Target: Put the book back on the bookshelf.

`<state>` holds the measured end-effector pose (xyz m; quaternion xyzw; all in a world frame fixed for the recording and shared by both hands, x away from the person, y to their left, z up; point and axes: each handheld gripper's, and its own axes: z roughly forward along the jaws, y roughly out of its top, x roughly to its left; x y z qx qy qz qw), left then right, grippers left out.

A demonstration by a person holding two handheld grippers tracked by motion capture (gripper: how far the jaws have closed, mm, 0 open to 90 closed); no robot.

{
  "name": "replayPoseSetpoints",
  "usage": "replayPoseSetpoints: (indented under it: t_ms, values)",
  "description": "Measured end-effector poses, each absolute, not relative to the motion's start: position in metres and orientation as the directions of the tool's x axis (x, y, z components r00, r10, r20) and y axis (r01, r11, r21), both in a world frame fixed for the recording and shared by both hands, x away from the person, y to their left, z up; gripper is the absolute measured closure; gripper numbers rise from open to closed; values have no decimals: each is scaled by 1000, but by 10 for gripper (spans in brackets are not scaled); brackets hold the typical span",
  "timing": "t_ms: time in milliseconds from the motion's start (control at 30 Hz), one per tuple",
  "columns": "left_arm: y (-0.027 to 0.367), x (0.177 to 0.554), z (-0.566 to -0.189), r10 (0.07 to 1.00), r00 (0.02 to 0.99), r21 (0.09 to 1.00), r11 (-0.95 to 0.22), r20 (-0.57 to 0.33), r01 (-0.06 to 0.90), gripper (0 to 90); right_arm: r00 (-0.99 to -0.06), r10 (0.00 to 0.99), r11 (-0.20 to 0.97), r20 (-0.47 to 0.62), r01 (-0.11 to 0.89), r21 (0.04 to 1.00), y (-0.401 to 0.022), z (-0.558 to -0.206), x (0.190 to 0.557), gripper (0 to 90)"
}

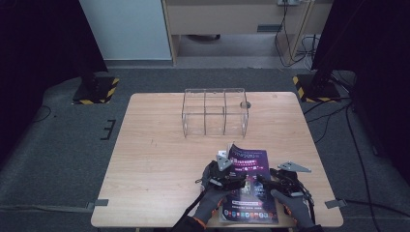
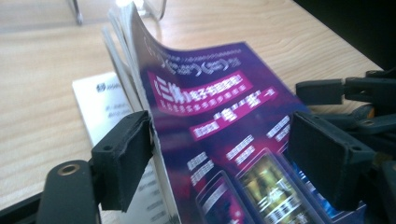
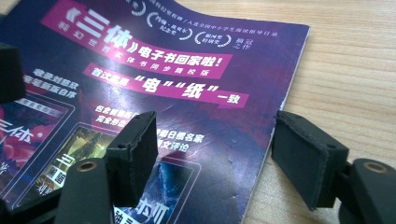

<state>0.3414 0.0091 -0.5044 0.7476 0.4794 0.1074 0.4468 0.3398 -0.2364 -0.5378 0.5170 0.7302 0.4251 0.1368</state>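
A purple magazine (image 1: 249, 180) with white print lies near the front edge of the wooden table (image 1: 154, 145). My left gripper (image 1: 235, 182) is at its left side. In the left gripper view the cover and several pages (image 2: 219, 102) curl up between the wide-apart jaws of the left gripper (image 2: 224, 154); the left pad (image 2: 123, 156) touches the page edges, while the right pad hovers over the cover. A white page (image 2: 93, 102) lies flat beneath. My right gripper (image 1: 266, 181) straddles the right edge of the magazine (image 3: 154, 70). The right gripper (image 3: 219, 154) is open, one pad over the cover, one over bare wood.
A clear plastic organizer (image 1: 215, 113) with compartments stands at the back middle of the table, a round hole (image 1: 245, 104) beside it. Gloved hands (image 1: 212, 200) come in over the front edge. Two stand feet with yellow-black stripes (image 1: 96, 89) sit on the floor beyond.
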Motion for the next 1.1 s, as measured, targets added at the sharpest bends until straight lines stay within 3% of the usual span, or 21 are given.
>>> replayPoseSetpoints:
  t_ms: [133, 533, 700, 900, 1100]
  values:
    - [26, 349, -509, 764, 498, 737, -44, -409, 674, 214, -428, 872, 106, 238, 640, 761, -236, -538, 340, 312]
    - [9, 343, -507, 817, 515, 778, -141, -258, 613, 215, -427, 872, 107, 238, 641, 760, -236, -537, 339, 312]
    - [4, 350, -504, 835, 493, 767, -145, -244, 625, 225, -428, 873, 108, 235, 639, 762, -237, -538, 339, 316]
    - [3, 355, -512, 871, 469, 738, -221, -145, 638, 210, -424, 875, 108, 233, 641, 760, -236, -537, 339, 321]
    - [13, 358, -528, 881, 441, 709, -199, -174, 677, 228, -418, 880, 108, 224, 638, 762, -235, -537, 339, 330]
